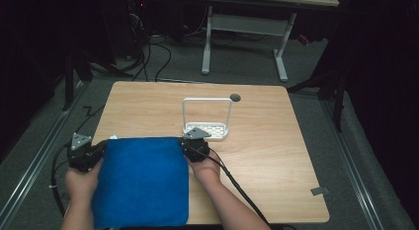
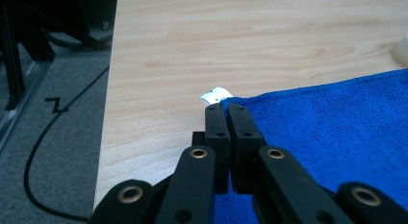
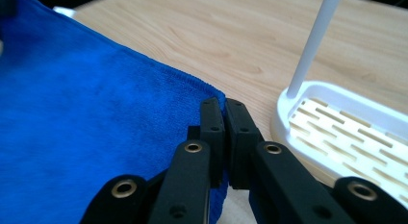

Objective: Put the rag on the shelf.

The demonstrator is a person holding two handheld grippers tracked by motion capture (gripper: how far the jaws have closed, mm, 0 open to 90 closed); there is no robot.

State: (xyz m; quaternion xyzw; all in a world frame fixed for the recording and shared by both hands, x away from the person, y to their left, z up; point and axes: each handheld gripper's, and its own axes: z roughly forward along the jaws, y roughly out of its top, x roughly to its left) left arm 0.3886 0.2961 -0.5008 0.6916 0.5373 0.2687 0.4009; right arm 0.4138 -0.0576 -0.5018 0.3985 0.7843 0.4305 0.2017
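Two forearms enter from the bottom edge of the high view, one on each side of a blue towel (image 1: 142,180) that lies flat on a wooden table (image 1: 267,151), its near edge at the table's near edge. Each hand holds a black two-jaw tool at one of the towel's far corners.

At the towel's far left corner sits the left gripper (image 1: 99,150). In the left gripper view its jaws are pressed together on that corner of the towel (image 2: 337,132), with the blue cloth pinched between the pads. A small white care label (image 2: 215,95) sticks out from the corner just past the jaw tips, lying on the bare wood.

At the towel's far right corner sits the right gripper (image 1: 184,146). In the right gripper view its jaws are likewise pressed together on the towel's (image 3: 86,128) hemmed corner, cloth caught between them.

Just beyond the towel's far right corner stands a white plastic rack (image 1: 207,130), a slotted tray with a tall thin hoop handle rising from it. In the right gripper view its slotted tray (image 3: 346,132) lies just beside the jaws, apart from the cloth.

Farther from the towel, near the table's far edge, is a small dark round cable hole (image 1: 235,97). Beyond the table, a white-legged desk (image 1: 247,37) stands on grey carpet.
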